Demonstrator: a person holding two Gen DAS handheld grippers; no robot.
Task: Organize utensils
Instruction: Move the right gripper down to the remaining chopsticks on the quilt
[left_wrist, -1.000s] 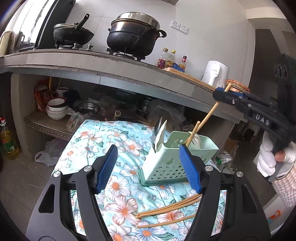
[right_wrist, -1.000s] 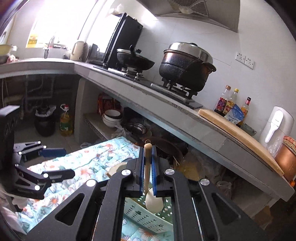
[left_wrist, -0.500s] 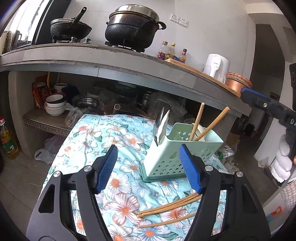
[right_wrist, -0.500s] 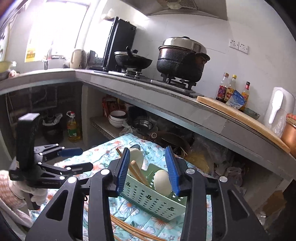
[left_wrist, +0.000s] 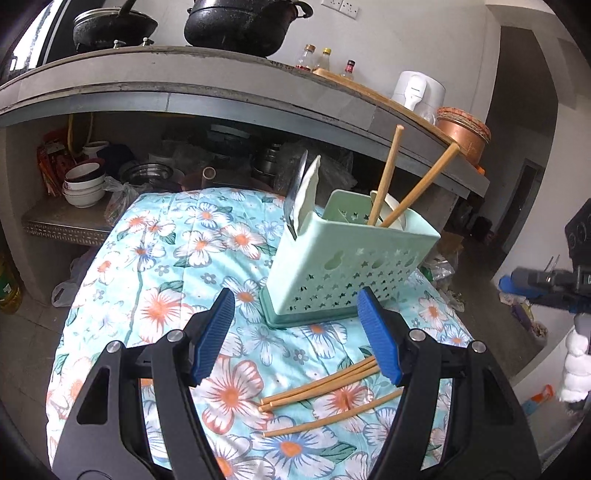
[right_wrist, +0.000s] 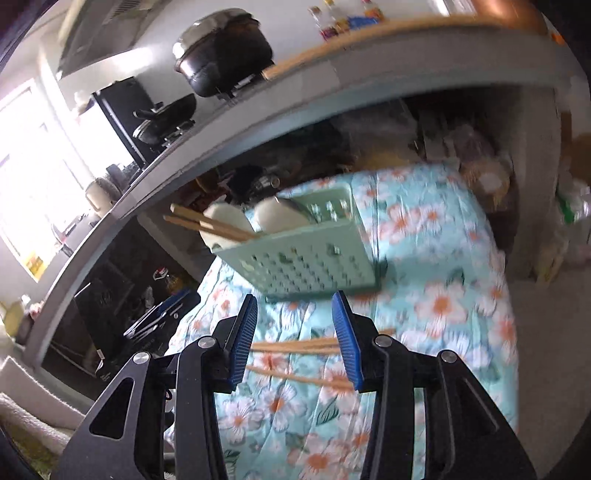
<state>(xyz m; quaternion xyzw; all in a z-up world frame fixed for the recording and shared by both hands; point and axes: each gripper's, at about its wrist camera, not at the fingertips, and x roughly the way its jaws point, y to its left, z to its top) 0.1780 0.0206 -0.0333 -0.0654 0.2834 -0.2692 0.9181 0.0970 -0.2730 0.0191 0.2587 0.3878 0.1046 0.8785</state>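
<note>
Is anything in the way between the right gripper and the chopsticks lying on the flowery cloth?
Nothing visible blocks them. The right gripper is open and empty, with the loose chopsticks lying bare on the flowery cloth just beyond its fingers. The green utensil basket stands farther back, behind them, not between.

A turquoise cloth (left_wrist: 166, 266) with white-and-orange flowers covers the tabletop. The perforated holder (left_wrist: 351, 266) is mint green; tan chopsticks (left_wrist: 325, 387) lie at its six o'clock. Both tools carry blue pads (left_wrist: 376, 332) on black arms.
</note>
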